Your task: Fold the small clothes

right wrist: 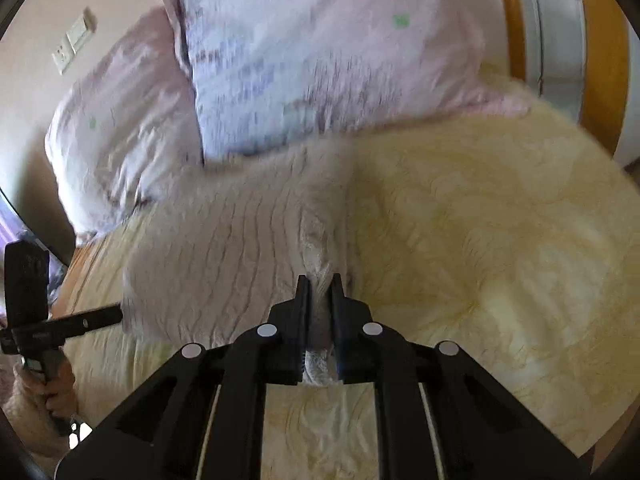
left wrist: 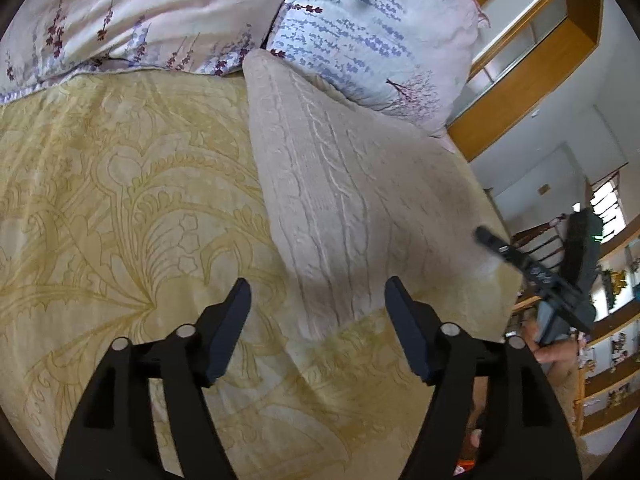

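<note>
While the beige cable-knit sweater (left wrist: pixel 340 200) lies folded on the yellow patterned bedspread (left wrist: pixel 120 184), its far end reaches the pillows at the head of the bed and its near end lies just ahead of the left gripper (left wrist: pixel 318 292). That gripper's jaws stand wide apart with nothing pressed between them; the knit's near edge lies below the gap, untouched by either finger.

Only the right wrist view shows the grip: the right gripper (right wrist: pixel 319 284) is closed almost fully on a pinched ridge of the sweater (right wrist: pixel 224 240), the fabric bunching up between its fingers (right wrist: pixel 303 292). From the left wrist view that same gripper (left wrist: pixel 490 240) appears only as a dark blurred tip at the sweater's right edge, its hold not readable there.

Two floral pillows (left wrist: pixel 360 28) rest against the bed's head, the blue-printed one touching the sweater. A wooden bed frame (left wrist: pixel 532 80) and shelves (left wrist: pixel 616 360) show past the bed's right edge; a wall socket plate (right wrist: pixel 74 40) shows only from the right wrist.

A hand (right wrist: pixel 56 396) grips the left tool's handle at the bed's left edge, both grippers angled downward.
</note>
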`<state>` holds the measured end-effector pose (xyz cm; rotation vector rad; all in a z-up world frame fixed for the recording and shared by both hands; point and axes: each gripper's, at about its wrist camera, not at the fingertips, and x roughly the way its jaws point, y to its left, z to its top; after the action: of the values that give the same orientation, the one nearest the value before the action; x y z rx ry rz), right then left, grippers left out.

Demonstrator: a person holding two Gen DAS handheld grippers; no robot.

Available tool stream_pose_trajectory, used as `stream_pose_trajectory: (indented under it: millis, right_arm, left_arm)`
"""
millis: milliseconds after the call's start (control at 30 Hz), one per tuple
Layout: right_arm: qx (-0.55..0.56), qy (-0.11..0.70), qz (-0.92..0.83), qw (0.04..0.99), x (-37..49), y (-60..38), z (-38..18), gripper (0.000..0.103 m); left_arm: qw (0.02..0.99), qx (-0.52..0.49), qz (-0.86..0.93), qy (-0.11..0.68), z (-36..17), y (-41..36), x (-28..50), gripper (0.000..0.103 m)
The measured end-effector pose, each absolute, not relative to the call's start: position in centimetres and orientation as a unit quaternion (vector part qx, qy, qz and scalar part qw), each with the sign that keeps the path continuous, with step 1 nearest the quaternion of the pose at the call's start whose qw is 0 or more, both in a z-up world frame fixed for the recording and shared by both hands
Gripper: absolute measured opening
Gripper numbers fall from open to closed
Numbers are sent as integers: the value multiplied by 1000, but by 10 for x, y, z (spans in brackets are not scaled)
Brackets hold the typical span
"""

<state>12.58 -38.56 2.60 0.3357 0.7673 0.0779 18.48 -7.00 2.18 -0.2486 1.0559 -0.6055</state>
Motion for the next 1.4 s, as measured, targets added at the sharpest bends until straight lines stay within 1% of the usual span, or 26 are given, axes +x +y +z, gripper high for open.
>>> stream_pose_trajectory:
  millis: [67,100,133,233,367,467,533,667,800,867,933,967,1067,1133,1367,1400]
  right_arm:
    - [167,346,26,923,122,-391,38,10]
    - [162,345,18,924,123,-393,40,10]
    - [154,358,9,921,126,-393,36,10]
    - [157,409,-5,899,135,-394,4,10]
    - [172,409,-2,896,131,-398,0,10]
    - [185,398,6,898,131,-400,16,18]
    - [189,370,4,910,131,-401,32,32]
    - [181,341,19,922,139,-392,48,32]
    - [172,343,47,922,156,-374,50,32]
    - [172,351,50,919,164,-371,46,35]
    - [180,358,50,915,168,-371,39,44]
    - [183,366,47,911,173,-372,35,47]
    - [197,428,19,882,188,-379,4,48]
    - [213,416,15,884,184,-384,-1,48]
    - [230,423,7,876,178,-390,-10,49]
    - [240,424,9,873,177,-394,-13,53]
  left_arm:
    - [820,-110,-276,489,25,-75,188,75]
    - [822,-108,-275,486,26,-76,189,78]
    - [825,-106,-273,484,27,-78,189,80]
    - [827,-98,-268,485,26,-85,194,80]
    - [823,-93,-259,497,18,-92,197,80]
    - [824,-88,-258,496,16,-94,197,80]
    - [828,-82,-253,493,17,-95,197,81]
    - [836,-70,-242,487,19,-99,196,82]
    - [842,-59,-237,482,21,-101,196,83]
    - [841,-60,-237,483,21,-100,196,83]
    - [840,-62,-239,484,21,-101,198,83]
    - [839,-64,-240,484,21,-102,198,83]
    - [836,-76,-245,486,21,-101,200,83]
    - [834,-84,-248,486,22,-100,202,83]
    - [831,-88,-251,489,21,-104,207,83]
    - [829,-90,-253,490,20,-104,208,83]
